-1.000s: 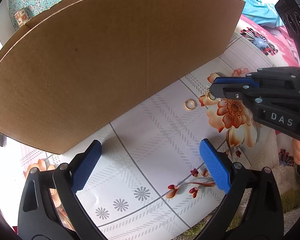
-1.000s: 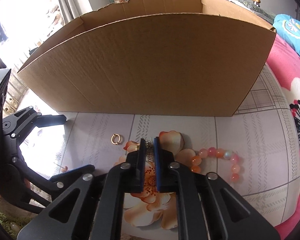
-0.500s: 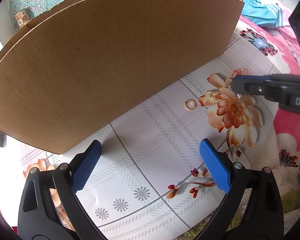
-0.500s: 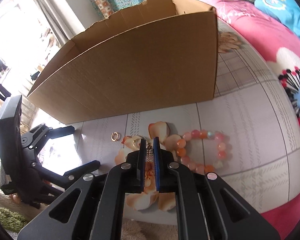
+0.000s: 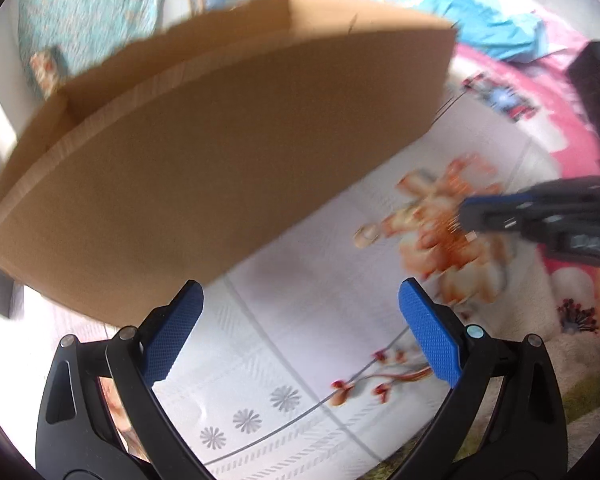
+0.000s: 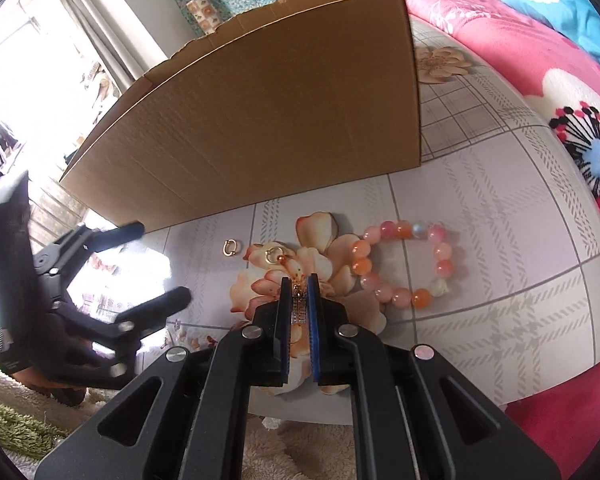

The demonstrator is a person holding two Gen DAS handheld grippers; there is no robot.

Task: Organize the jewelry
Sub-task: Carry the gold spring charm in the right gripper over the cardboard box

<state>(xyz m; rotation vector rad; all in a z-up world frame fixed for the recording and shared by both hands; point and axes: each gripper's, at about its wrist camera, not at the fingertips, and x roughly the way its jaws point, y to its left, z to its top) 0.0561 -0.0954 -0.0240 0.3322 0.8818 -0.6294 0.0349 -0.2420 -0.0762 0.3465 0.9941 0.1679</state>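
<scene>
Right gripper: jaws nearly together, pinching a small gold chain-like piece, likely an earring or pendant; its exact type is too small to tell. It sits between the blue pads, raised above the floral tablecloth.

Left gripper: jaws wide, nothing between them, hovering over the cloth in front of the cardboard box. The left view is motion-blurred.

Still on the cloth, right view: gold ring at 10 o'clock from the right fingertips; a second small gold hoop with an orange bead at 11 o'clock, just beside the tips; bead bracelet at 2 o'clock, near.

Handling judgement: the held piece is very light, limp and slippery, and could slide out of a loose pinch; keep the grip on its middle. The rings are stiff, tiny and flat-lying, so hard to pinch. The bracelet is heavier and flexible; take one bead.

Obstacle: the tall box wall at 12 o'clock must be cleared from above to drop items in.
</scene>
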